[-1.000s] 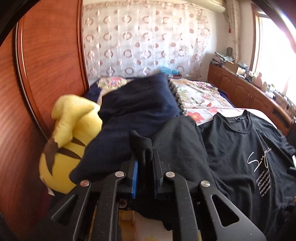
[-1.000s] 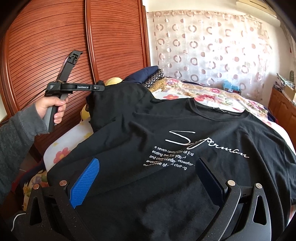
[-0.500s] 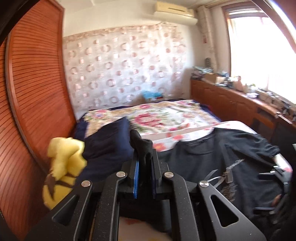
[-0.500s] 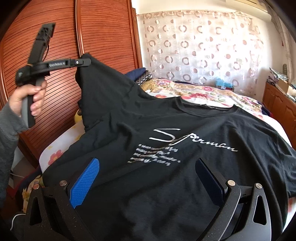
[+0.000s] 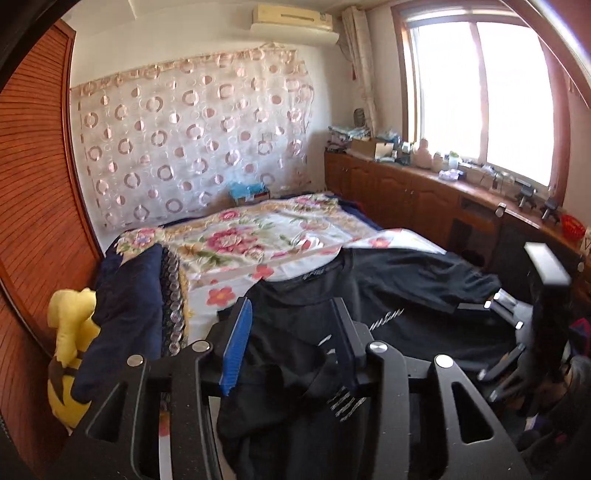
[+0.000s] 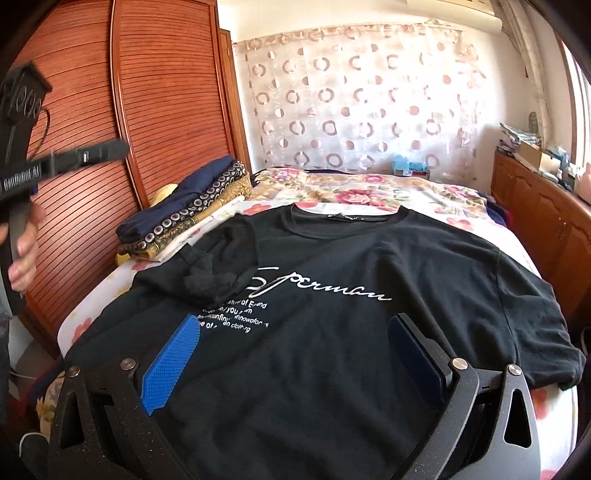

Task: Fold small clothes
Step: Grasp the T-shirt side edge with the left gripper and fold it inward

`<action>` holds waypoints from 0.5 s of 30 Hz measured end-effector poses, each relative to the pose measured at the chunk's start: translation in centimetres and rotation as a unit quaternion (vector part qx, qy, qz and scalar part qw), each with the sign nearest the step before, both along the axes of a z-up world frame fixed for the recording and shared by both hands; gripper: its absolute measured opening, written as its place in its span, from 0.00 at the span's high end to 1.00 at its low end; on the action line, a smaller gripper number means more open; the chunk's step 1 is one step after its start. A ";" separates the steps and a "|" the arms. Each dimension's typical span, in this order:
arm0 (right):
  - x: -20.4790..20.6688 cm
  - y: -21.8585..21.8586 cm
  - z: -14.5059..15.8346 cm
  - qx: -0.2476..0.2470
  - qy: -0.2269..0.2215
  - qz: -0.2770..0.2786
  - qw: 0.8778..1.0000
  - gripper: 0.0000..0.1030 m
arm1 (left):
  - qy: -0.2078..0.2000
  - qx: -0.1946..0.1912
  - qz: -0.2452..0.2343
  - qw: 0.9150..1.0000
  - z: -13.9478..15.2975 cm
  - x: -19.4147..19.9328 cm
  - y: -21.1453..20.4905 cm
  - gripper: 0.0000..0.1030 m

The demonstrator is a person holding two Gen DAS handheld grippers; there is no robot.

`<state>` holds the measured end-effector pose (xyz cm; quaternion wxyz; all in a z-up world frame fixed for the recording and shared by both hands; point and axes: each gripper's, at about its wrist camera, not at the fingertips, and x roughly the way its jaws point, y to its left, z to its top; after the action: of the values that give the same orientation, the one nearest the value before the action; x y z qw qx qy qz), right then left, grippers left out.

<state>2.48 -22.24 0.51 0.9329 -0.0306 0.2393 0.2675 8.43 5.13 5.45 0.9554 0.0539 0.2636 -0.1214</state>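
Lying flat on the bed (image 6: 491,206), the black T-shirt (image 6: 351,314) points its collar toward the headboard end and its hem toward me, long axis running down the bed's length, white lettering facing up. One sleeve is folded in over the chest near the bed's wardrobe-side edge; the other lies spread toward the cabinet-side edge.

My right gripper (image 6: 291,354) hangs over the hem with its jaws spread wide, nothing between them. My left gripper (image 5: 291,343) has just been opening; its jaws stand apart above the shirt, and cloth shows between them, not pinched.

Only the right view shows my left hand (image 6: 22,251) on its handle, raised beside the slatted wooden wardrobe (image 6: 166,110), and the stack of folded clothes (image 6: 184,210) at the bed's wardrobe-side edge. Only the left view shows the window (image 5: 480,96), the air conditioner (image 5: 291,18) and a yellow plush toy (image 5: 70,347) against the wardrobe. A flowered bedspread (image 5: 258,236) covers the bed, and a circle-patterned curtain (image 6: 362,107) hangs behind it.
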 end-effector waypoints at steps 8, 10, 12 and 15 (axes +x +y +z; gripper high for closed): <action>0.7 4.5 0.0 -0.010 0.008 0.052 0.999 0.26 | 0.067 -0.018 0.050 0.996 -6.3 -0.4 4.1 0.32; 1.1 6.2 0.1 -0.015 0.012 0.070 0.997 0.29 | 0.085 -0.018 0.064 0.994 -8.0 -0.4 5.1 0.32; 2.0 7.7 0.0 -0.020 0.020 0.085 0.996 0.32 | 0.102 -0.020 0.074 0.992 -9.4 -0.3 5.9 0.30; 3.5 10.7 -0.6 -0.029 0.045 0.106 0.993 0.39 | 0.119 -0.015 0.087 0.989 -10.9 -0.2 6.7 0.28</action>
<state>6.00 -11.54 -0.08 0.8865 -0.0704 0.2836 0.3587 8.23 11.79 -5.45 0.9249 0.0015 0.3771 -0.0479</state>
